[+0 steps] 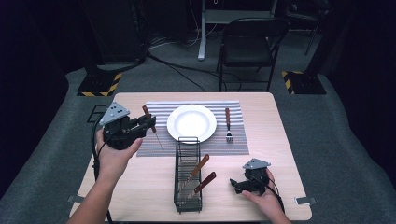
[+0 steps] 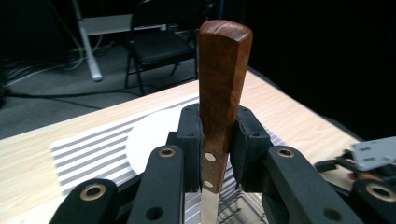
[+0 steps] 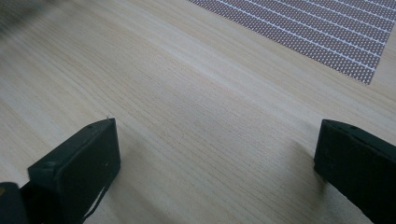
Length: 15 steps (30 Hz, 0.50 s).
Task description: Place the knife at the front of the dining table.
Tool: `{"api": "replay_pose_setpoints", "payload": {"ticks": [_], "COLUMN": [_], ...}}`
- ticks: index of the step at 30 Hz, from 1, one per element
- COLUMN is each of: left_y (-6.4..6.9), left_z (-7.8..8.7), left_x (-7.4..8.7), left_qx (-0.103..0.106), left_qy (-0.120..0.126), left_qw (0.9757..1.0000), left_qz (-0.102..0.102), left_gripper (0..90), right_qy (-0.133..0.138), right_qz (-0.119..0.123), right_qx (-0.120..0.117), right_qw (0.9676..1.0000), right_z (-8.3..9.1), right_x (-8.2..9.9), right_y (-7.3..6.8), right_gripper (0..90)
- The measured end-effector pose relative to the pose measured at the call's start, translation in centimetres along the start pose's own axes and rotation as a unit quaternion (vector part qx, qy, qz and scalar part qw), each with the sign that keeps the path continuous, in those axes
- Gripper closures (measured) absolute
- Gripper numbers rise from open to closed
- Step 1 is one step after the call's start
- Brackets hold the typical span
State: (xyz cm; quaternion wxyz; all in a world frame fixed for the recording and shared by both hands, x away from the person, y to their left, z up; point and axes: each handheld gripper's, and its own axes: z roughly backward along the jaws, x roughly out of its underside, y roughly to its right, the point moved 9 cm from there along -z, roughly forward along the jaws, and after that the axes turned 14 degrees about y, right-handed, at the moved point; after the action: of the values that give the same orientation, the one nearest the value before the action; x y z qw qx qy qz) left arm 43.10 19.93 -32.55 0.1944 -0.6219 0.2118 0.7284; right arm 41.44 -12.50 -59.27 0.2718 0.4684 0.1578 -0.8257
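Over the desk's left side, above the striped placemat's (image 1: 196, 122) left edge, the left gripper (image 1: 150, 124) has its jaws clamped on a wooden-handled knife (image 2: 219, 88), handle up, blade slanting down toward the mat. Centred on the mat sits a white plate (image 1: 192, 122), with a fork (image 1: 228, 125) to its right. Near the front edge, a wire rack (image 1: 187, 173) holds what look like two more knives. Near the desk's front right corner, the right gripper (image 3: 215, 154) rests low, jaws spread wide over bare wood.
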Motion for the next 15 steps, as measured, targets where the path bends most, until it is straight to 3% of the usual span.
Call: {"api": "replay_pose_setpoints", "payload": {"ticks": [10, 15], "left_y": [-3.3, -4.1], "left_z": [-1.4, -2.1], "left_x": [3.6, 5.0], "left_qx": [-0.056, -0.066], "left_qy": [-0.028, -0.032], "left_qw": [0.998, 0.9973], "left_qz": [0.003, 0.002], "left_gripper": [75.3, 75.3], "right_qy": [0.0, 0.0], "right_qz": [0.0, 0.0], "right_qx": [0.0, 0.0], "right_qw": [1.0, 1.0], "right_z": [0.0, 0.0], "right_x": [0.0, 0.0], "right_y": [0.0, 0.0], "right_gripper": [0.0, 0.0]}}
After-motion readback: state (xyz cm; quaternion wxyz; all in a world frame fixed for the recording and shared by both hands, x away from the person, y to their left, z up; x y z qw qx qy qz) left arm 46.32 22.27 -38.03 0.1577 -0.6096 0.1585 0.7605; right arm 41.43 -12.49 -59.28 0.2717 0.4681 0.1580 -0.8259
